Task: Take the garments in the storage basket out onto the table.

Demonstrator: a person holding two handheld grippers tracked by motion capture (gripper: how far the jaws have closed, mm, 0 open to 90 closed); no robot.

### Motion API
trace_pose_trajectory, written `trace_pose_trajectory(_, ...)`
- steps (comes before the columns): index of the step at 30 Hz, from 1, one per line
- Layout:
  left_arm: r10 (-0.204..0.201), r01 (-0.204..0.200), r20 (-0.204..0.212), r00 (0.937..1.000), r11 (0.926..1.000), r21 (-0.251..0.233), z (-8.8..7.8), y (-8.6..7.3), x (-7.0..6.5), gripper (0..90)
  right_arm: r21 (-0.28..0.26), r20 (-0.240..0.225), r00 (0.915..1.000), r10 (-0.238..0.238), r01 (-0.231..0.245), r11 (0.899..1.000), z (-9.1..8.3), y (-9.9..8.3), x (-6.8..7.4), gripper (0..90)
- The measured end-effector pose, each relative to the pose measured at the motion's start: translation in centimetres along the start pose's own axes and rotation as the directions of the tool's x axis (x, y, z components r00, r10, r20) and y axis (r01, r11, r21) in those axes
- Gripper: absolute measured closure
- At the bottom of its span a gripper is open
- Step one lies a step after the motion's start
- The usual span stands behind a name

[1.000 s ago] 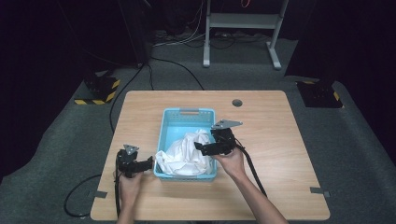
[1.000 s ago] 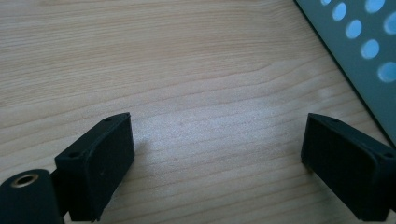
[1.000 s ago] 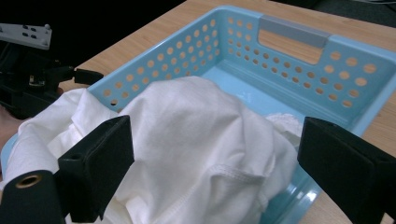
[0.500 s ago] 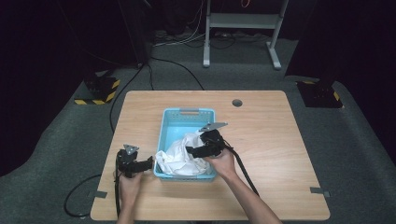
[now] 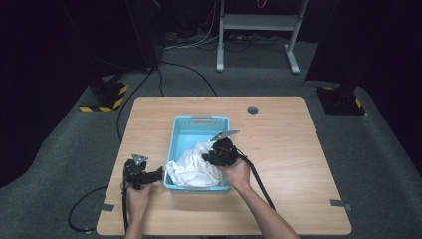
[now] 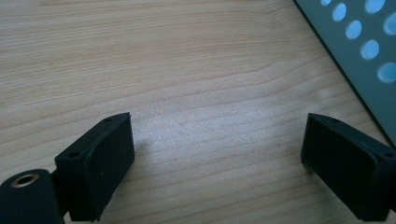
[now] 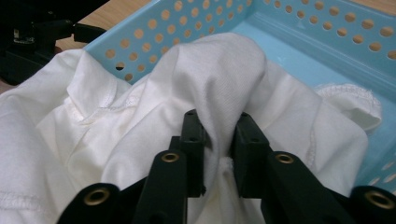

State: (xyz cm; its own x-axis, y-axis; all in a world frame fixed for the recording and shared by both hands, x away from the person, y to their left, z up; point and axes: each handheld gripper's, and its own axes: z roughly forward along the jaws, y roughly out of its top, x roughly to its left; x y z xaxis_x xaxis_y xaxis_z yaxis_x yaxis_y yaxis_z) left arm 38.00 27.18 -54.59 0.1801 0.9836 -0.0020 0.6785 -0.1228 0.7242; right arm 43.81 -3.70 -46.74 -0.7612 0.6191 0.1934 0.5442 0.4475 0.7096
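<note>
Right gripper [image 7: 217, 140] jaws just closed, pinching a fold of white cloth [image 7: 219, 79]; left gripper [image 6: 217, 154] jaws wide apart, empty.

Left claw [image 6: 217, 154] over the light wooden surface [image 6: 187, 70], jaws wide apart, nothing between them but bare wood. At the upper right corner, just beside the right jaw, a grey-blue basket wall [image 6: 369, 65] with round holes, standing on the surface.
</note>
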Motion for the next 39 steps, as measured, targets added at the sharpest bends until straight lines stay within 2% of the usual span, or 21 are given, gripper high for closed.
trace_pose_trajectory(6,-0.001,0.001,0.001,1.0000,1.0000,0.000,0.0,0.0,0.0,9.7,-0.038,-0.008,0.9996,-0.026,0.026,0.999,-0.8,0.1,0.3,81.4)
trace_pose_trajectory(14,-0.001,0.001,0.001,1.0000,1.0000,0.000,0.0,0.0,0.0,9.7,-0.113,-0.054,0.9985,0.011,-0.017,0.993,-2.4,0.5,0.1,81.7)
trace_pose_trajectory(20,0.000,0.000,0.000,1.0000,1.0000,0.000,0.0,0.0,0.0,9.7,-0.172,-0.060,0.9980,-0.019,0.009,0.985,-4.2,1.8,0.7,81.8)
trace_pose_trajectory(24,0.000,0.000,0.000,1.0000,1.0000,0.000,0.0,0.0,0.0,9.7,-0.204,-0.058,0.9974,-0.043,0.031,0.978,-5.4,2.5,1.0,81.8)
trace_pose_trajectory(31,0.000,0.000,0.000,1.0000,1.0000,0.000,0.0,0.0,0.0,9.7,-0.249,-0.054,0.9971,-0.053,0.038,0.968,-7.2,3.4,1.1,81.8)
trace_pose_trajectory(39,0.001,-0.001,-0.001,1.0000,1.0000,0.000,0.0,0.0,0.0,9.7,-0.289,-0.031,0.9976,-0.062,0.051,0.956,-8.5,3.7,1.0,81.9)
